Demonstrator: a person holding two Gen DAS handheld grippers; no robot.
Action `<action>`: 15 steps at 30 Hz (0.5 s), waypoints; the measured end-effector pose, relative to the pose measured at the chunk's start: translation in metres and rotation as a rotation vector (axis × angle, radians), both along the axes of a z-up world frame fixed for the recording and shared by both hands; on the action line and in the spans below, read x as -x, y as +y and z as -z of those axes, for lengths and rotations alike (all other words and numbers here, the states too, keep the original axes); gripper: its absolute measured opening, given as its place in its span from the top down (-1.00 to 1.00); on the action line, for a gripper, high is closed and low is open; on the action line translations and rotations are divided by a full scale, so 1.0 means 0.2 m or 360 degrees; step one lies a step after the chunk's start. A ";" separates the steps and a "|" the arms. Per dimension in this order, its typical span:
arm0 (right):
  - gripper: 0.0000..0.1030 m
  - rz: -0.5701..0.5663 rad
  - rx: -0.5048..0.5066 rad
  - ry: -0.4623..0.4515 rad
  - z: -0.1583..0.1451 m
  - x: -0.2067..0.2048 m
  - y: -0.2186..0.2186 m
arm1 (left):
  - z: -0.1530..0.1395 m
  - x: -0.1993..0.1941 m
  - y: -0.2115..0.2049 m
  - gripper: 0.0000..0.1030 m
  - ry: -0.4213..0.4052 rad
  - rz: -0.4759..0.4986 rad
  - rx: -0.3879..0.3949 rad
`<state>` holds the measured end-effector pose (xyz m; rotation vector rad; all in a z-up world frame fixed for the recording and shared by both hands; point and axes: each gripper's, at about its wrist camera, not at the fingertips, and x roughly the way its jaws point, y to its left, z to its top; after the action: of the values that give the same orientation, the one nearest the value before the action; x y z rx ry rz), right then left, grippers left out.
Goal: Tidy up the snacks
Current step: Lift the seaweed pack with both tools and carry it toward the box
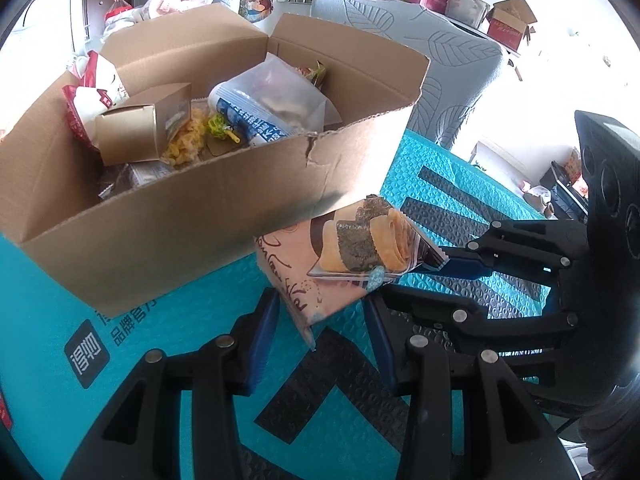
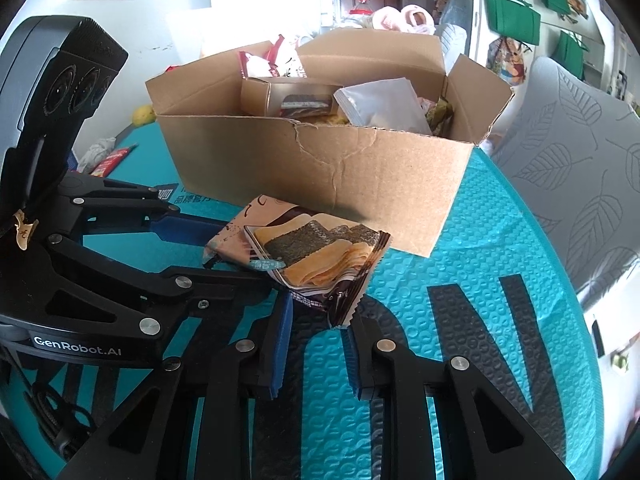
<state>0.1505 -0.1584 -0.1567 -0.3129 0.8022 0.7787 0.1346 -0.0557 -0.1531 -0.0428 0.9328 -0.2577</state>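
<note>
- The seaweed snack packet (image 1: pixel 344 248) sits just in front of the cardboard box (image 1: pixel 200 220), outside it and close to its near wall, over the teal bubble-mat worktop (image 1: pixel 460 184).
- The left claw (image 1: pixel 320 300) is spread wide, and one corner of the packet pokes in between its blue pads.
- The right claw (image 2: pixel 320 312) is also spread. The opposite corner of the packet hangs between its fingers, and a gap shows on either side in the right wrist view.
- Seen from the left wrist camera, the right claw's fingers sit above and below the packet's serrated end. Whether either pad actually touches the wrapper is hard to tell, so I cannot say which claw, if any, bears its weight.
- The packet looks tilted, with the corners nearest the two claws seemingly clear of the worktop.
- The box already holds several snacks: a small brown carton, a red and white bag, a frosted pouch with blue print and some yellow crisps.
- The step in hand appears to be getting this packet into the box, or passing it from one claw to the other first.
- The next move calls for one claw to close firmly on a sealed edge, lift the packet above the torn front wall and release it over a free spot inside.
- The wrapper is thin and slick, so a grip at the very corner may slip.
</note>
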 end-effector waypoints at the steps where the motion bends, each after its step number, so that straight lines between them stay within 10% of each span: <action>1: 0.54 0.0001 -0.0001 -0.0004 0.00 0.00 0.00 | -0.01 0.01 0.00 0.16 -0.0007 -0.0001 -0.0005; 15: 0.54 0.0000 -0.0065 -0.0151 -0.21 0.15 -0.04 | -0.27 0.17 -0.01 0.16 -0.0194 -0.0004 -0.0040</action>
<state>0.1210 -0.1659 -0.1153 -0.3111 0.6963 0.7739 0.1002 -0.0583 -0.0982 -0.0051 0.8146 -0.2433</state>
